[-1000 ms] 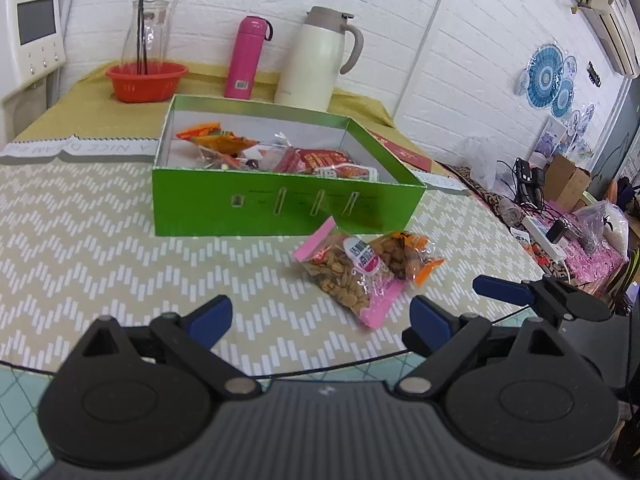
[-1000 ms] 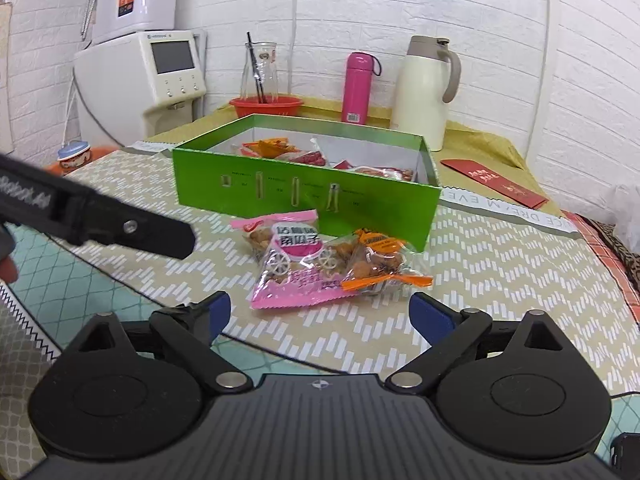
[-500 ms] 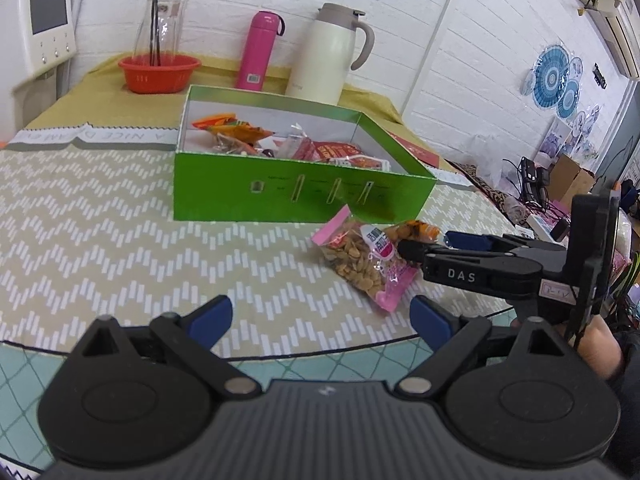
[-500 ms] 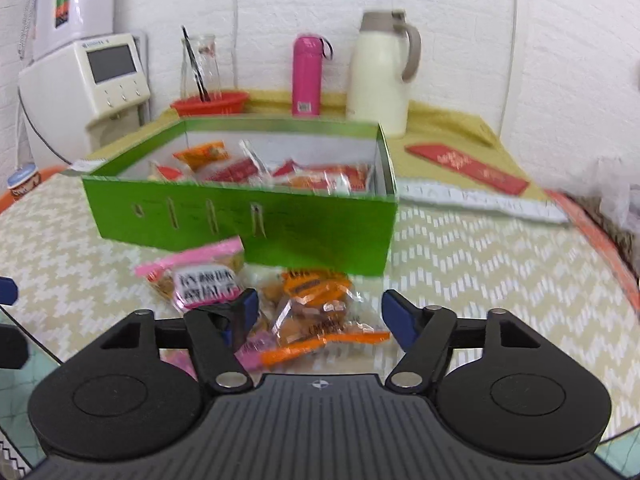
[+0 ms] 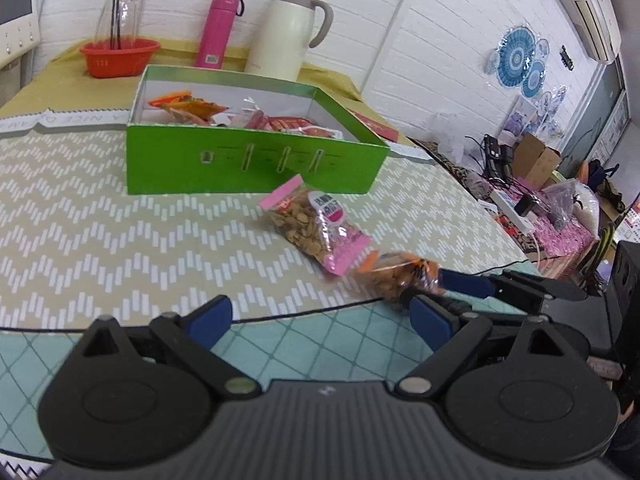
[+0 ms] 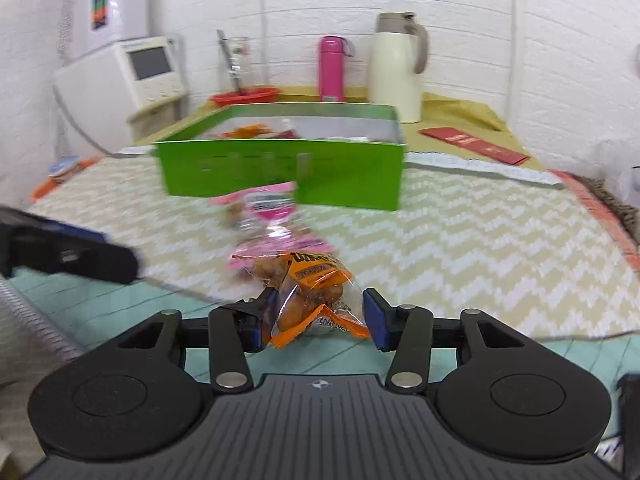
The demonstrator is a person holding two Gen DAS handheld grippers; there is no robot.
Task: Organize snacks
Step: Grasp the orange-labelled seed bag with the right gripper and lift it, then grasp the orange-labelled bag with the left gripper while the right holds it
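My right gripper (image 6: 318,316) is shut on an orange snack bag (image 6: 308,292) and holds it near the table's front edge. The bag also shows in the left wrist view (image 5: 396,276), between the right gripper's fingers (image 5: 464,282). A pink snack bag (image 5: 316,224) lies on the table in front of the green box (image 5: 256,160), which holds several snack packets. The pink bag is blurred in the right wrist view (image 6: 268,208). My left gripper (image 5: 320,320) is open and empty over the table's front edge.
Behind the green box (image 6: 280,168) stand a pink bottle (image 5: 218,30), a cream thermos jug (image 5: 292,32) and a red bowl (image 5: 120,56) with a glass jar. A white appliance (image 6: 148,72) sits at the back left. A red envelope (image 6: 472,144) lies at the right.
My right gripper has closed on the orange bag and pulled it back toward the table's front edge, away from the pink bag. The left gripper has stayed open and shifted slightly.
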